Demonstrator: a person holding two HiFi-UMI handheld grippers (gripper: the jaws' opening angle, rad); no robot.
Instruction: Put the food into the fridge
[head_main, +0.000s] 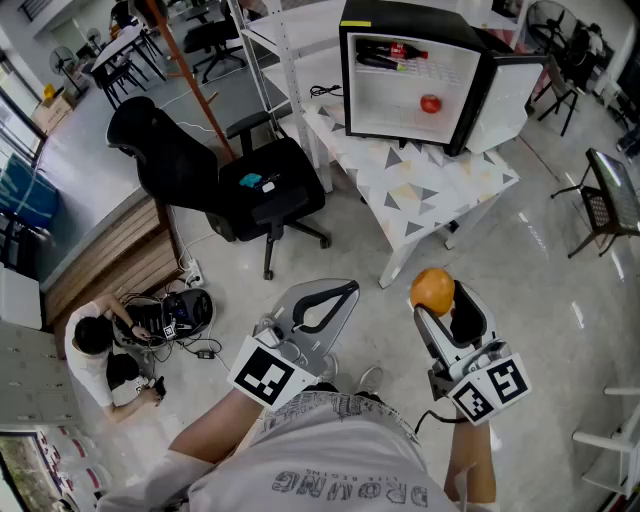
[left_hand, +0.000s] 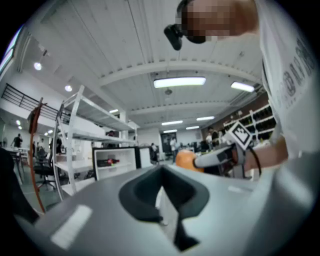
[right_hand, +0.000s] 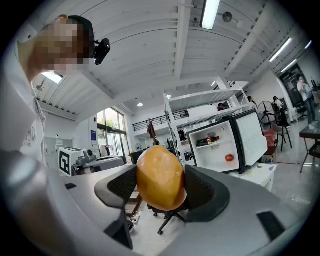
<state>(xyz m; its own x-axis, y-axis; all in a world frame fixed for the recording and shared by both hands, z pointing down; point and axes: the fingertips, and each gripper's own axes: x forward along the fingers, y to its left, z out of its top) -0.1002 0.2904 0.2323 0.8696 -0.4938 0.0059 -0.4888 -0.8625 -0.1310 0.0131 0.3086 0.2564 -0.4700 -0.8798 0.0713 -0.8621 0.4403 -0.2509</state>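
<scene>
My right gripper (head_main: 447, 303) is shut on an orange-yellow fruit (head_main: 432, 290); in the right gripper view the fruit (right_hand: 159, 176) sits upright between both dark pads (right_hand: 123, 184). My left gripper (head_main: 347, 289) is held beside it, jaws shut with nothing in them; its pads (left_hand: 150, 192) meet at a thin slit. Ahead, a small black fridge (head_main: 475, 55) stands on a patterned white table (head_main: 440, 190) with its door (head_main: 512, 95) swung open to the right. Inside lie a red apple (head_main: 430, 103) and dark bottles (head_main: 385, 55) on the upper shelf. Both grippers are well short of the fridge.
A black office chair (head_main: 250, 190) stands on the floor left of the table. A person (head_main: 100, 350) crouches by cables and gear at the lower left, beside a wooden platform (head_main: 110, 260). Another chair (head_main: 605, 205) is at the right. White shelving (head_main: 290, 30) stands behind the table.
</scene>
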